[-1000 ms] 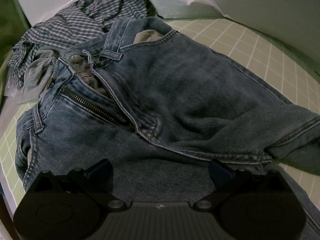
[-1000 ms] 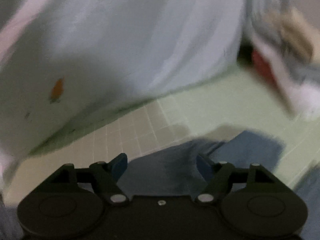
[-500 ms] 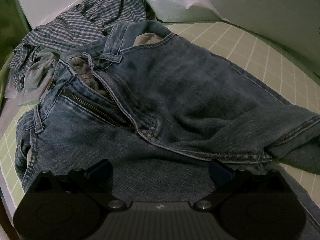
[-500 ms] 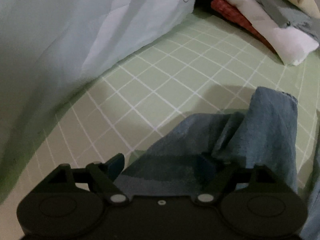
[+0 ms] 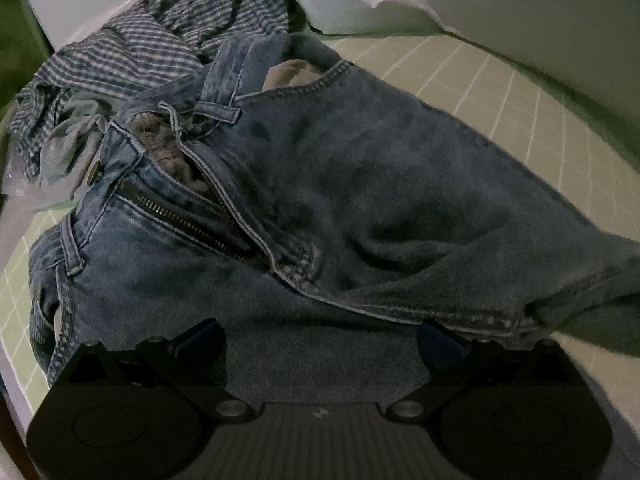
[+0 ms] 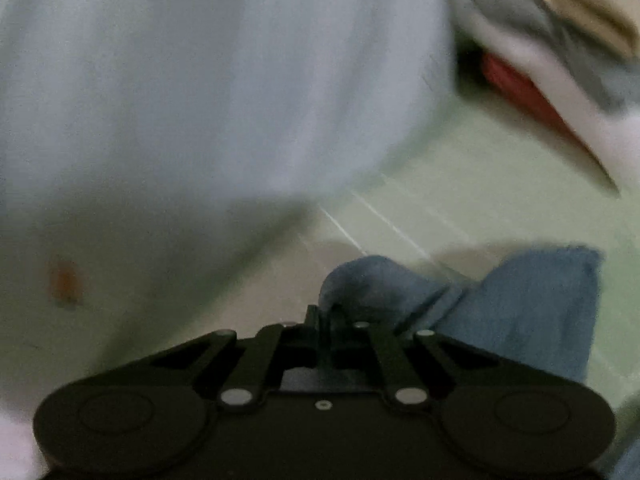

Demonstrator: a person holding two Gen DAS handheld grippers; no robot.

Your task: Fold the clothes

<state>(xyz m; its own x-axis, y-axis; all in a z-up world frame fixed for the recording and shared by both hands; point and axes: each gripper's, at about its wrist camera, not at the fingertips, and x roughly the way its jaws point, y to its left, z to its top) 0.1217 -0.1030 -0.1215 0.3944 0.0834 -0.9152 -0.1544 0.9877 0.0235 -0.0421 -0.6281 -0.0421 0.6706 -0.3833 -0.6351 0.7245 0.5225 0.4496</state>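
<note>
Blue jeans (image 5: 360, 200) lie spread on the green gridded mat (image 5: 500, 80) in the left wrist view, fly unzipped, waistband toward the far left. My left gripper (image 5: 320, 344) hovers low over the thigh area, open, its fingers wide apart with only denim beneath. In the blurred right wrist view my right gripper (image 6: 326, 316) is shut on a fold of the jeans leg (image 6: 520, 300), which bunches up just past the fingertips and trails to the right over the mat.
A crumpled checked shirt (image 5: 152, 40) lies behind the jeans at the far left. A pale sheet (image 6: 200, 100) hangs along the back edge of the mat. Folded clothes, red, white and beige (image 6: 560, 80), are stacked at the far right.
My right gripper has shut on the jeans leg fabric and is moving, so its view is blurred. The left gripper has edged slightly closer to the jeans and stays open.
</note>
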